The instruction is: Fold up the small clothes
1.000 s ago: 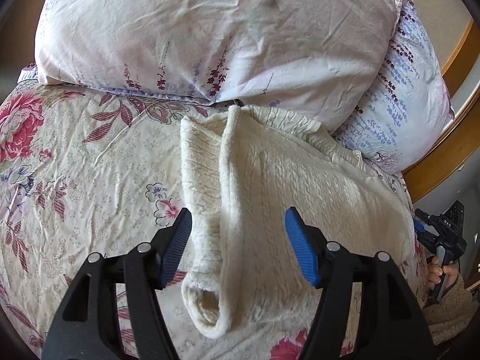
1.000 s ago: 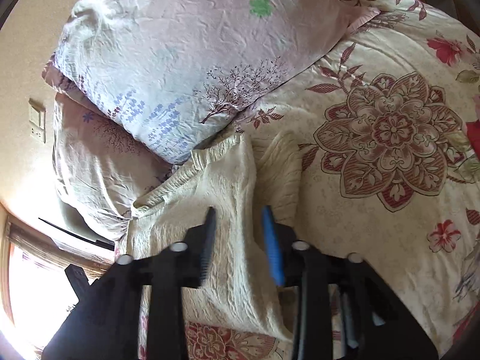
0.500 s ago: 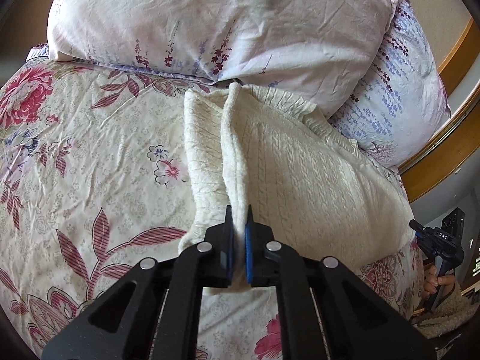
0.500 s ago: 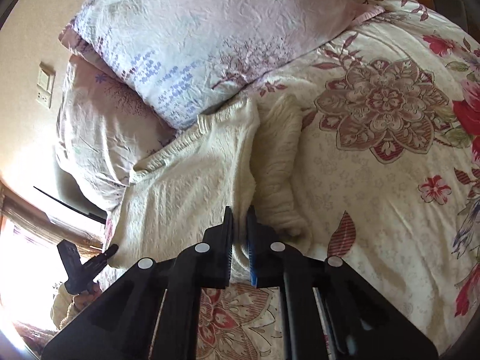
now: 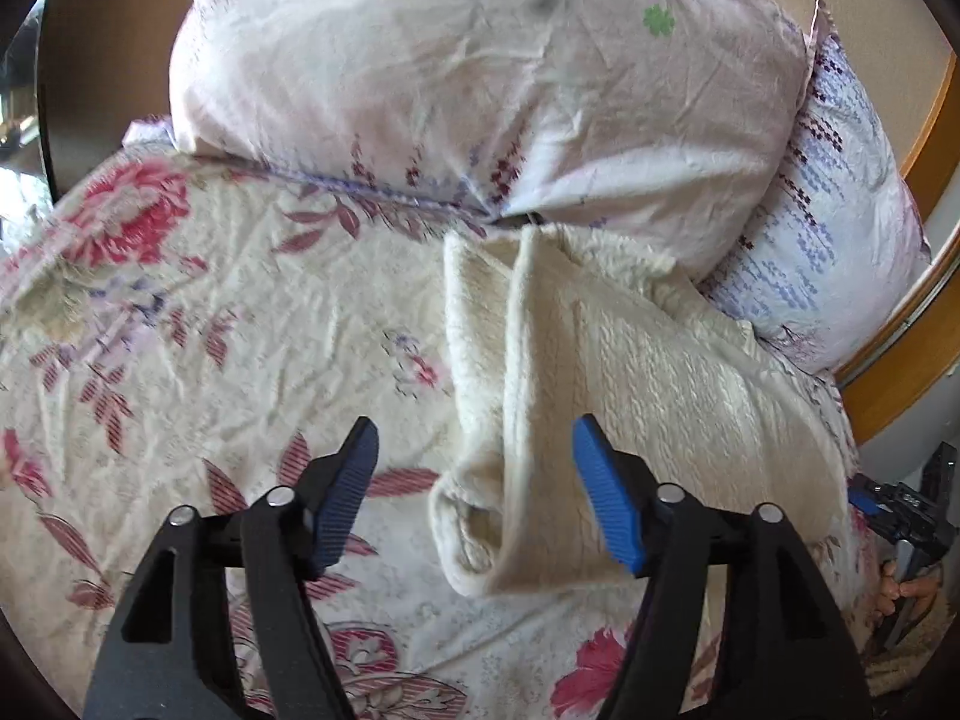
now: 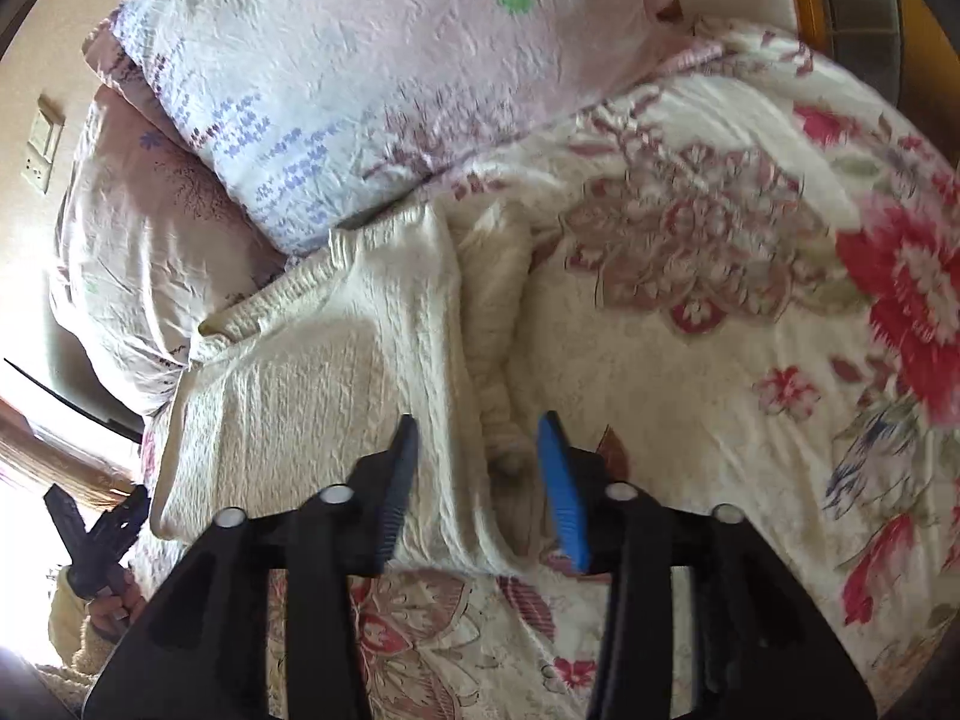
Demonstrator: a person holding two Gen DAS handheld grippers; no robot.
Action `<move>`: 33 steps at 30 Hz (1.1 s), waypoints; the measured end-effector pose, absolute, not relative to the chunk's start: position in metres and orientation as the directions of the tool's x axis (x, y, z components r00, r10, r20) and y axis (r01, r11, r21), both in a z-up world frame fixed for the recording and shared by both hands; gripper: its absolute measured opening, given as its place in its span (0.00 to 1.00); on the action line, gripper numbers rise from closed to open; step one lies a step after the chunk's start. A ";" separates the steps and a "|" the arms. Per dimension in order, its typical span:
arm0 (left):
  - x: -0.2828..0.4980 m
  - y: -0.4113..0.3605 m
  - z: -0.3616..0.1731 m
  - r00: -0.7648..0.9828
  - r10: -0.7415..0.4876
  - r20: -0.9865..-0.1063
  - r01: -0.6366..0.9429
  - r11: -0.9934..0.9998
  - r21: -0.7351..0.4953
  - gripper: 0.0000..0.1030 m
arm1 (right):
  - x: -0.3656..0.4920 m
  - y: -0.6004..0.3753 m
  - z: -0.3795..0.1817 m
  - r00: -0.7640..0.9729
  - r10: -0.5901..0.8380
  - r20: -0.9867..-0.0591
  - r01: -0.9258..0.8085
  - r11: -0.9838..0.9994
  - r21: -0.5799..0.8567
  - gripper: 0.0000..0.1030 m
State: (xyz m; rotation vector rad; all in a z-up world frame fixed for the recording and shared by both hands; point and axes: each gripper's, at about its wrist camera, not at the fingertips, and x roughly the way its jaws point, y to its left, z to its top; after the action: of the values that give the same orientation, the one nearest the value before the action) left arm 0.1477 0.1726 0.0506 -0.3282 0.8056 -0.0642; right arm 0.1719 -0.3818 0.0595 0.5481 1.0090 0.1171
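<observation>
A cream cable-knit sweater [image 5: 660, 384] lies flat on the floral bed sheet [image 5: 240, 324], its collar against the pillows. One sleeve [image 5: 480, 360] is folded lengthwise along its side, cuff toward me. My left gripper [image 5: 473, 423] hovers over that sleeve and the folded edge; its jaws are opening and the blue pads [image 5: 603, 498] touch no cloth. In the right wrist view the sweater [image 6: 336, 384] and sleeve [image 6: 492, 300] lie under my right gripper [image 6: 478, 420]. Its jaws are opening too, astride the folded edge without pressing it.
Two stacked pillows [image 5: 480, 90] lie just behind the sweater. A wooden frame [image 5: 900, 360] borders the bed on the sweater's far side. A second black gripper held in a hand [image 5: 906, 591] shows at that edge, as it does in the right wrist view [image 6: 96, 534].
Half a second ago both grippers were shut at the sweater's folded edge; now both stand apart again. The sweater lies about as it did. Both views have shifted slightly.
</observation>
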 end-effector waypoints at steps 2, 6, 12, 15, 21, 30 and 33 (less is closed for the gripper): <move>0.153 0.166 0.070 0.732 -0.174 -0.659 -0.040 0.954 -0.297 0.71 | 0.180 -0.374 0.080 0.595 0.329 -0.733 0.092 0.879 0.469 0.56; 0.180 0.126 0.086 0.737 -0.220 -0.639 0.062 0.963 -0.261 0.89 | 0.215 -0.331 0.091 0.573 0.363 -0.735 -0.044 0.909 0.415 0.62; 0.228 0.073 0.059 0.646 -0.235 -0.726 0.117 0.971 -0.211 0.88 | 0.252 -0.291 0.069 0.506 0.369 -0.779 -0.066 0.918 0.392 0.62; 0.240 0.068 0.041 0.602 -0.173 -0.780 0.078 0.984 -0.159 0.87 | 0.259 -0.294 0.061 0.490 0.332 -0.806 -0.024 0.930 0.368 0.62; 0.249 0.077 0.023 0.559 -0.093 -0.824 0.006 0.994 -0.108 0.86 | 0.264 -0.304 0.041 0.426 0.288 -0.858 0.037 0.942 0.334 0.65; 0.255 0.072 0.014 0.536 -0.040 -0.843 -0.005 0.999 -0.050 0.90 | 0.266 -0.282 0.035 0.415 0.231 -0.880 -0.047 0.971 0.233 0.85; 0.255 0.071 0.014 0.535 -0.040 -0.844 -0.006 0.999 -0.050 0.90 | 0.272 -0.283 0.037 0.401 0.214 -0.891 -0.020 0.974 0.225 0.85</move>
State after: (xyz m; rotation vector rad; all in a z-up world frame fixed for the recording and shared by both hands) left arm 0.2546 0.0713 0.0140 -0.0491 1.0065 -0.0201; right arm 0.2717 -0.2830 0.0372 0.1895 1.1502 0.1491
